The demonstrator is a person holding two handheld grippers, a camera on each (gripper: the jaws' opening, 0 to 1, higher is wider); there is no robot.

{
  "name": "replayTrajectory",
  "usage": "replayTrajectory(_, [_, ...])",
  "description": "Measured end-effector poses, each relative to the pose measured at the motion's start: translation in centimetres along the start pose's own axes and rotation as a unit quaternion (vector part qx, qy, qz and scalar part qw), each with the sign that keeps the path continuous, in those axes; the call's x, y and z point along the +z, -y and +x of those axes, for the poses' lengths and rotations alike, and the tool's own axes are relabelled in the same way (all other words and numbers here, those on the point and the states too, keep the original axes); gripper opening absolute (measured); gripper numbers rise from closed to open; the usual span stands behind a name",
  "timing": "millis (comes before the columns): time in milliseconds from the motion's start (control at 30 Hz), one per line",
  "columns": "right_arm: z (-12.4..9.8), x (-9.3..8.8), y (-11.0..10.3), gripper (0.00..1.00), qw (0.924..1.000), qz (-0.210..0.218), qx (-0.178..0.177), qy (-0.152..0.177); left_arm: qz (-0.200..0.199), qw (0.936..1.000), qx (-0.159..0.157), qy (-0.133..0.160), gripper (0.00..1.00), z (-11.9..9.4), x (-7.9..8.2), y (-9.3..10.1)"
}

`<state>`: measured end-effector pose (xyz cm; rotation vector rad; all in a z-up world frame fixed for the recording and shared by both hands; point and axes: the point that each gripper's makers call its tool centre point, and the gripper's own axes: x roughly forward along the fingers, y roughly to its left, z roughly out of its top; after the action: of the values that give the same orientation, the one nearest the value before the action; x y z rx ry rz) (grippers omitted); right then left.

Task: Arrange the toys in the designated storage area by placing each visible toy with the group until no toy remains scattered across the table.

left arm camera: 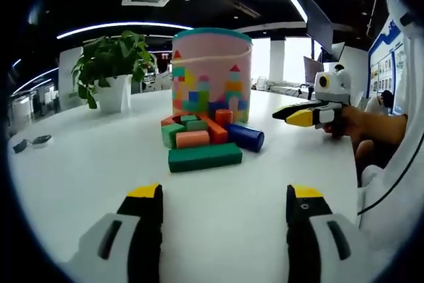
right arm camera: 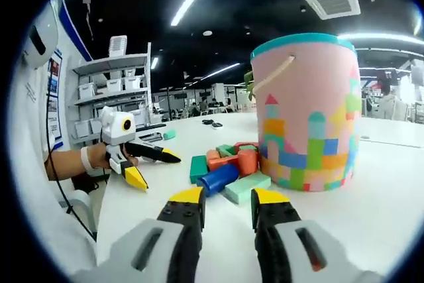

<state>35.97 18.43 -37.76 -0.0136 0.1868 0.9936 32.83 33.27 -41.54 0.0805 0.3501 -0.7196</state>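
Observation:
A pile of toy blocks lies on the white table (left arm camera: 79,183) against a pink bucket (left arm camera: 212,74) printed with coloured blocks. In it are a long green block (left arm camera: 204,157), an orange block (left arm camera: 192,138) and a blue cylinder (left arm camera: 246,137). My left gripper (left arm camera: 224,197) is open and holds nothing, well short of the pile. My right gripper (right arm camera: 228,198) stands narrowly open and holds nothing, close to the blue cylinder (right arm camera: 217,178) and a pale green block (right arm camera: 246,187) beside the bucket (right arm camera: 308,111). The right gripper (left arm camera: 297,116) also appears right of the pile. The left gripper (right arm camera: 149,167) shows left of it, jaws spread.
A potted plant (left arm camera: 109,71) stands at the back left of the table, with small dark items (left arm camera: 30,142) near the left edge. One small teal block (right arm camera: 169,134) lies apart, farther back. A person's hand (left arm camera: 361,127) holds the right gripper. Shelves (right arm camera: 112,91) stand beyond.

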Motion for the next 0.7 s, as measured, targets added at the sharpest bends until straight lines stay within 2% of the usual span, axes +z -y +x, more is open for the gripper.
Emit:
replayTrajectory(233, [0.7,1.7,-0.9,0.36,0.9995,-0.017,-0.026,0.005,0.008,0.9999,0.005,-0.003,0.78,0.0,-0.2,-0.2])
replayTrajectory(300, [1.2,2.5,-1.2,0.36,0.999,-0.012,-0.039,0.018,0.018,0.9998,0.009,-0.006,0.78,0.1,-0.3,-0.3])
replayTrajectory(400, [2.5,2.4,-1.7,0.36,0.9982,-0.009,-0.057,0.02,0.017,0.9998,0.008,-0.005,0.78,0.0,-0.2,-0.4])
replayTrajectory(467, [3.3,2.2,-1.9,0.36,0.9976,0.011,-0.065,0.022,0.017,0.9998,0.008,-0.005,0.77,0.0,-0.2,-0.3])
replayTrajectory(500, [3.8,2.0,-2.3,0.36,0.9968,0.035,-0.068,0.023,0.018,0.9998,0.007,-0.005,0.77,0.0,-0.2,-0.3])
replayTrajectory(633, [4.7,2.2,-2.1,0.36,0.9938,0.022,-0.106,0.026,0.019,0.9998,0.005,-0.004,0.77,0.0,-0.2,-0.2])
replayTrajectory(700, [4.8,2.0,-1.3,0.36,0.9904,0.015,-0.136,0.018,0.019,0.9998,0.004,-0.004,0.77,0.0,-0.2,-0.1])
